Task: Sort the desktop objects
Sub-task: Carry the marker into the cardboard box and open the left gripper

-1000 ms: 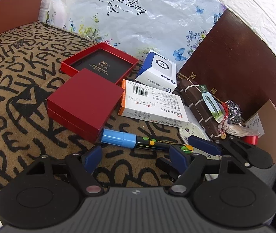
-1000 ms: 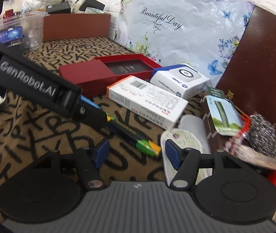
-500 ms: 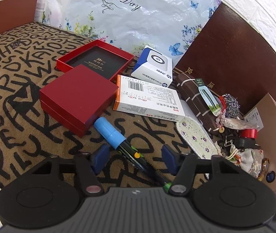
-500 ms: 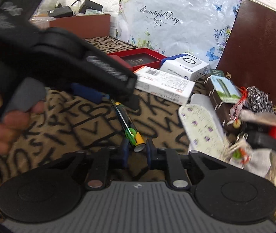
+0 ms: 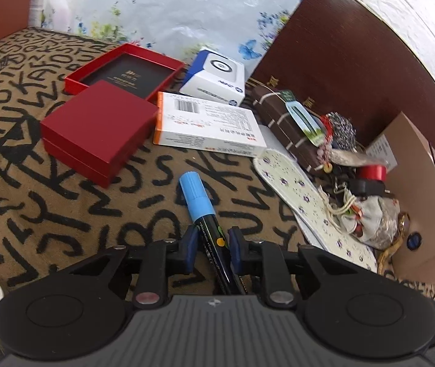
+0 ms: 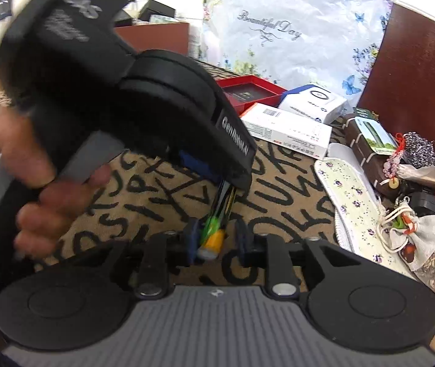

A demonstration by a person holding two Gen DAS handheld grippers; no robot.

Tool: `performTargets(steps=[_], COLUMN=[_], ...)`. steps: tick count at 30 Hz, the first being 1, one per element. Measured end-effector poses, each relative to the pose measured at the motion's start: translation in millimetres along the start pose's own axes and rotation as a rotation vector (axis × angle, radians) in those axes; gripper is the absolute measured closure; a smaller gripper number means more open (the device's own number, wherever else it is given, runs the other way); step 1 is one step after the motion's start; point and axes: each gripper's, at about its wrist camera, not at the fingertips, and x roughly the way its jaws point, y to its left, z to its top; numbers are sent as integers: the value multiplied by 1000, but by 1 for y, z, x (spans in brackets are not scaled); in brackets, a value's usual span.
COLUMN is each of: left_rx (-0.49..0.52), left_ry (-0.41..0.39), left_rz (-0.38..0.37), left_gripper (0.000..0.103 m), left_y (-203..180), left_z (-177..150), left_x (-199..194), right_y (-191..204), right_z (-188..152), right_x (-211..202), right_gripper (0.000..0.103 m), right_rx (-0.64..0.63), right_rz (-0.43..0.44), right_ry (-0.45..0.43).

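letter-print cloth (image 5: 64, 214) is bearing clutter; left gripper (image 5: 210, 246) is pinching the marker (image 5: 205, 214), right gripper (image 6: 215, 241), having just eased slightly, is bracketing its tail, which risks twisting it loose.

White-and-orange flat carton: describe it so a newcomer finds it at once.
Start at the letter-print cloth and find the closed red box on it. The white-and-orange carton lies flat against its right side, in front of the blue-and-white box. It alone shows a barcode on top and an orange end.
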Motion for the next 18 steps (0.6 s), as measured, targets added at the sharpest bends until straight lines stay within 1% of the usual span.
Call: performTargets(steps=[1, 3, 5, 6, 7, 8, 9, 12, 14, 18], left_rx=[6, 20, 28, 37, 50, 62, 64, 25, 17, 73], left_ry=[0, 7, 7, 5, 3, 4, 9, 27, 25, -11], left_rz=[7, 8, 5, 10, 16, 23, 28, 7, -4, -23], left_gripper=[80, 72, 69, 70, 71, 75, 78, 79, 80, 80], left_y=[-1, -3, -4, -5, -7, -9, -10, -11, -17, -44], left_z=[0, 0, -1, -1, -2, -3, -3, -5, -7, -8], left_x=[1, 2, 3, 3, 3, 3, 2, -4, -9, -24], right_y=[-1, -2, 0, 1, 2, 2, 2, 3, 4, 0], right_z=[1, 1, -1, -1, -2, -2, -2, -4, -5, -9], right_x=[2, 5, 4, 4, 3, 3, 1, -8, -17, -43], right_gripper=[76, 76, 77, 77, 79, 85, 85, 85, 85, 85], right_rx=[8, 25, 27, 22, 18, 19, 24, 33, 43, 79], right_rz=[-4, -13, -21, -22, -20, -12, -10, -13, -17, -47], right_ry=[6, 18, 27, 31, 35, 39, 42, 47, 39, 0])
